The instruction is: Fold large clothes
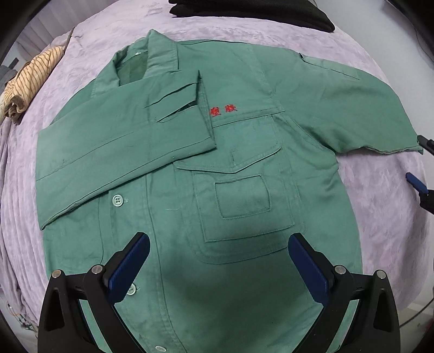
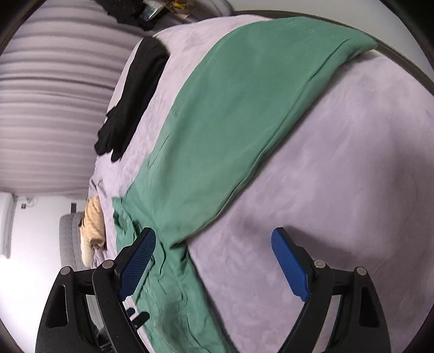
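Observation:
A green work jacket [image 1: 230, 168] with red embroidered characters lies face up on the lilac bedspread [image 1: 379, 217]. Its left sleeve [image 1: 122, 152] is folded across the chest; the other sleeve [image 1: 352, 108] stretches out to the right. My left gripper [image 1: 217, 260] is open and empty above the jacket's lower front. My right gripper [image 2: 214, 258] is open and empty, hovering over the bedspread [image 2: 339, 190] beside the outstretched sleeve [image 2: 230, 114]. Its fingertips [image 1: 415, 182] show at the right edge of the left wrist view, just past the sleeve's cuff.
A black garment [image 1: 257, 10] lies at the far edge of the bed and shows in the right wrist view [image 2: 130, 100] too. A cream striped garment [image 1: 29, 78] is bunched at the left edge, also visible in the right wrist view [image 2: 93, 217].

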A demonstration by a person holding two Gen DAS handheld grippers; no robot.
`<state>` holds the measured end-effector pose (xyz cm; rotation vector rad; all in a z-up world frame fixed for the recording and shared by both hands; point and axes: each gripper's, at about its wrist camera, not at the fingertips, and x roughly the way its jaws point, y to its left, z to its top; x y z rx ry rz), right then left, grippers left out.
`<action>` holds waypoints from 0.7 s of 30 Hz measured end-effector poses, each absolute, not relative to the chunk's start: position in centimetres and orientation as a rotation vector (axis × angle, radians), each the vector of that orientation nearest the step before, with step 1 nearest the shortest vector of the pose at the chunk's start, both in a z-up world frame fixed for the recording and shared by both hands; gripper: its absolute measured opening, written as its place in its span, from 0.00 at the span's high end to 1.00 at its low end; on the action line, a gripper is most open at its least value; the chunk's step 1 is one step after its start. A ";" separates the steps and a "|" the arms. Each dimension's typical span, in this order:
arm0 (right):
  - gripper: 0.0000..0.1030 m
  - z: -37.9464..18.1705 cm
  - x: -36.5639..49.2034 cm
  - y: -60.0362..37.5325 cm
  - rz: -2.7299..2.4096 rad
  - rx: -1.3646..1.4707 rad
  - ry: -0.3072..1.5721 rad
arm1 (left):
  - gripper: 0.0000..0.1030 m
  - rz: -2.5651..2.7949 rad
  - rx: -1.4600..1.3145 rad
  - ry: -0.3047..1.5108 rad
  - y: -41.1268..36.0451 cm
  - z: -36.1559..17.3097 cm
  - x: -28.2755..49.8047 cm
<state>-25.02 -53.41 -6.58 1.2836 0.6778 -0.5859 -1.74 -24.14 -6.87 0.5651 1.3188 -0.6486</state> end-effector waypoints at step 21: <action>0.13 -8.2 -28.6 -64.5 -0.657 1.535 0.163 | 0.01 -0.682 0.552 1.321 -27.7 -8.4 -2.5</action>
